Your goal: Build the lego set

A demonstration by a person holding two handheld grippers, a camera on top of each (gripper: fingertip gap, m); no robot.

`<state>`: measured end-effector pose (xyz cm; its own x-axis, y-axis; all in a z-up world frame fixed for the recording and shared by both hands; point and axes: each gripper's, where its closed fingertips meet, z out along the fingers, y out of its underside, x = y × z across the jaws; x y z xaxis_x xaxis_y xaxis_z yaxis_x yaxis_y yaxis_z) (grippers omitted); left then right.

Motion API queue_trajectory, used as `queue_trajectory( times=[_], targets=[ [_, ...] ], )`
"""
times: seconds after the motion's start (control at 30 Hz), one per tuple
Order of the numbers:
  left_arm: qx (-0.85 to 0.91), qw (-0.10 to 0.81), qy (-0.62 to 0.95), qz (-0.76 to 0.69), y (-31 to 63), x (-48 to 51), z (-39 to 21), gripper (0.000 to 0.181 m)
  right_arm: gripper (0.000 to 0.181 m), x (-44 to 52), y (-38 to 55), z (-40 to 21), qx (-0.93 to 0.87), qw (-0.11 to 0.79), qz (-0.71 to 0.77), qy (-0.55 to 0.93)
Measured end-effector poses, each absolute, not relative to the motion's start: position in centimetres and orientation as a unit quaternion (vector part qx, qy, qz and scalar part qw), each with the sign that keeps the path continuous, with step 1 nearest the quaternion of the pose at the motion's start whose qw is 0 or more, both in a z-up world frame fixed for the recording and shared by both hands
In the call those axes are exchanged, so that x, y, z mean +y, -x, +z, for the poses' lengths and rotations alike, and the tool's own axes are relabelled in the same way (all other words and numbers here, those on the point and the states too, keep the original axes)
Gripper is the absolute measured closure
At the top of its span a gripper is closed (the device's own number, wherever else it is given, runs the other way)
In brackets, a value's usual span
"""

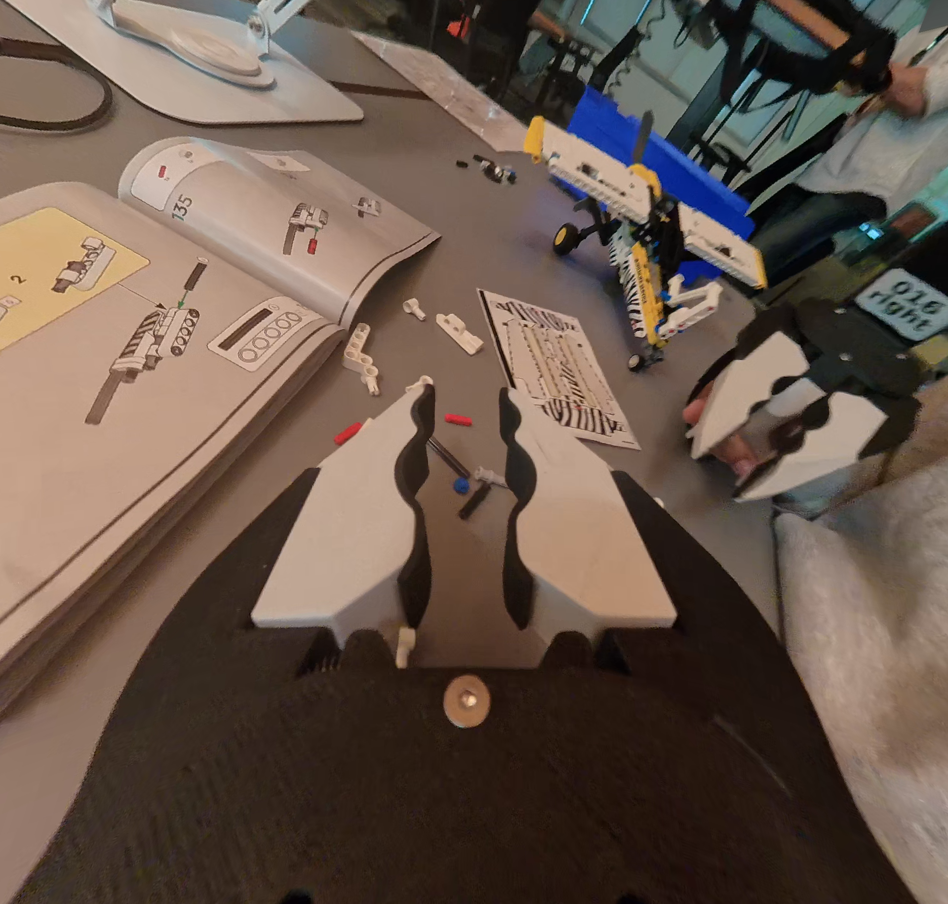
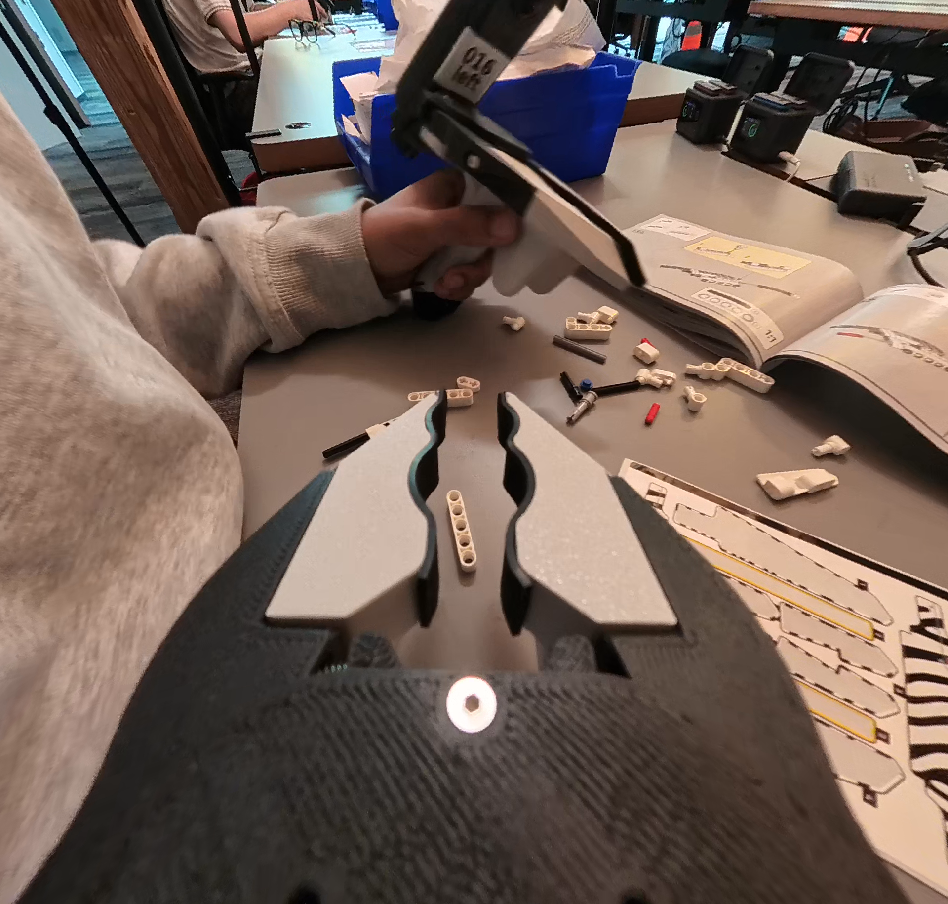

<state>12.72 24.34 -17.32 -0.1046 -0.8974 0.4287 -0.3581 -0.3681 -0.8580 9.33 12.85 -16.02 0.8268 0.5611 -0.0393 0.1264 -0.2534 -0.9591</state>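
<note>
My right hand-held gripper [image 2: 472, 397] hangs low over the grey table [image 2: 692, 186], its jaws partly open and holding nothing. A white five-hole beam [image 2: 460, 529] lies flat on the table in the gap between the two fingers, touching neither as far as I can tell. Just beyond the fingertips sit more small white beams [image 2: 464, 391], and a black axle [image 2: 346, 446] pokes out to the left.

My left hand-held gripper [image 1: 466, 394] is also partly open and empty. Between its fingers I see a black axle [image 1: 447, 456], a blue pin [image 1: 461, 485] and a red pin [image 1: 458, 419] resting on the table. The open instruction booklet [image 1: 169, 345] lies to the left, the sticker sheet [image 1: 554, 366] just right of the fingertips, and the part-built yellow and white plane [image 1: 651, 243] stands farther off to the right, before a blue bin [image 1: 662, 161].
</note>
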Motion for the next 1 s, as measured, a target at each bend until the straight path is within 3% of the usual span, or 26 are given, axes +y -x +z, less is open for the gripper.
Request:
queue_trajectory(
  times=[0.2, 0.4, 0.67, 0.87, 1.0],
  targets=[
    [0.578, 0.184, 0.643, -0.468, -16.0, 23.4, -20.5, 0.168, 0.163, 12.8, -9.1, -16.2, -0.231, 0.568, 0.185, 0.768],
    [0.614, 0.201, 0.646, -0.407, -17.5, 24.1, -21.8, 0.154, 0.164, 12.8, -9.1, -16.1, -0.231, 0.571, 0.186, 0.766],
    [0.643, 0.187, 0.650, -0.359, -17.5, 23.6, -23.3, 0.178, 0.165, 12.8, -9.3, -16.1, -0.228, 0.575, 0.185, 0.764],
    [0.663, 0.204, 0.566, -0.445, -16.1, 19.6, -19.5, 0.179, 0.164, 12.8, -11.1, -14.4, -0.203, 0.607, 0.175, 0.748],
    [0.715, 0.153, 0.441, -0.520, -13.4, 13.9, -17.1, 0.179, 0.168, 12.1, -12.1, -13.2, -0.233, 0.594, 0.156, 0.754]
  ],
)
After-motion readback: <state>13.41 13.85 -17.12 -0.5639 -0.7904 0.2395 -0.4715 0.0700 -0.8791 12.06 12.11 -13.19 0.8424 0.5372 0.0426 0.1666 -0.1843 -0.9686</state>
